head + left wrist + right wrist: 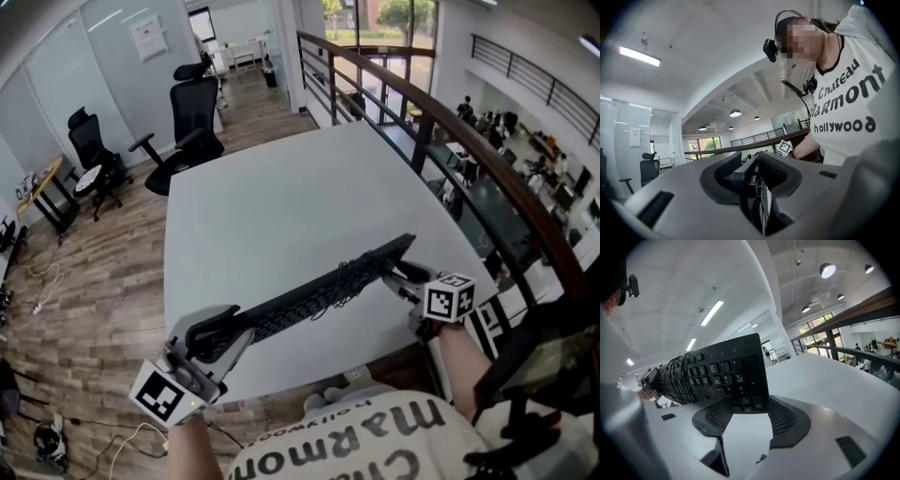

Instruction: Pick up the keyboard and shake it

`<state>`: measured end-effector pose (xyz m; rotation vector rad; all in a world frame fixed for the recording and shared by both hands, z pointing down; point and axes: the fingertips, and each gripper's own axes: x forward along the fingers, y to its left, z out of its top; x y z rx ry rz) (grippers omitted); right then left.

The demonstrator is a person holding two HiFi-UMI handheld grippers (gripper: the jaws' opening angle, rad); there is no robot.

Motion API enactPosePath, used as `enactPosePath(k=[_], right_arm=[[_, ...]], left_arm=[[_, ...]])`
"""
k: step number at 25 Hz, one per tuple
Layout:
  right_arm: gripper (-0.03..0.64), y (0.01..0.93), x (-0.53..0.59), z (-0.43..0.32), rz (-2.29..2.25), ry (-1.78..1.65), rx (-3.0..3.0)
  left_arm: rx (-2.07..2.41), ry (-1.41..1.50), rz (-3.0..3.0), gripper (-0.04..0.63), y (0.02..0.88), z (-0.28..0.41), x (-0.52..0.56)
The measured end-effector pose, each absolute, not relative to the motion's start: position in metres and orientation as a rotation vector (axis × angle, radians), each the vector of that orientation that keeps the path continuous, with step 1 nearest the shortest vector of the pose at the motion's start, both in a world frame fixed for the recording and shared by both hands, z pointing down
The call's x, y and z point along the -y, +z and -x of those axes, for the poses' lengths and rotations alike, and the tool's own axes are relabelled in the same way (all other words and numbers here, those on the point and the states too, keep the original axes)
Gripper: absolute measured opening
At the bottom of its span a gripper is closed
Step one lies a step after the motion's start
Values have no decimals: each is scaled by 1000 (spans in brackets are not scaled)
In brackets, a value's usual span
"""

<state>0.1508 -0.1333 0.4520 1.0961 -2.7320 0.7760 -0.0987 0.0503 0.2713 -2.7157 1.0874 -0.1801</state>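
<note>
black keyboard point(319, 292), cord-wrapped, tilted off table point(281, 197); left gripper point(220, 331), right gripper point(401, 273) fingers clamp its ends.

We note open tabletop point(281, 197) beyond the raised keyboard point(319, 292), which bars the near edge. A railing point(441, 117) hems the right side, and office chairs point(192, 127) stand off the far-left corner.

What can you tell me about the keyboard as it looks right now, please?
The keyboard is black, plastic-looking and full-size, with a number pad at one end and its cable wound around it. It appears lifted off the white table and tipped steeply. The left gripper clamps one short end, and the right gripper clamps the number-pad end.
</note>
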Motion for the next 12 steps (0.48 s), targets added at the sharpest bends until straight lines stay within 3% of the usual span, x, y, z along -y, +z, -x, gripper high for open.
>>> enactPosePath(k=[12], right_arm=[[248,466,133,-154,-1113,805,2678]], left_arm=[[-1110,-183,2746,115,281,98,-46]])
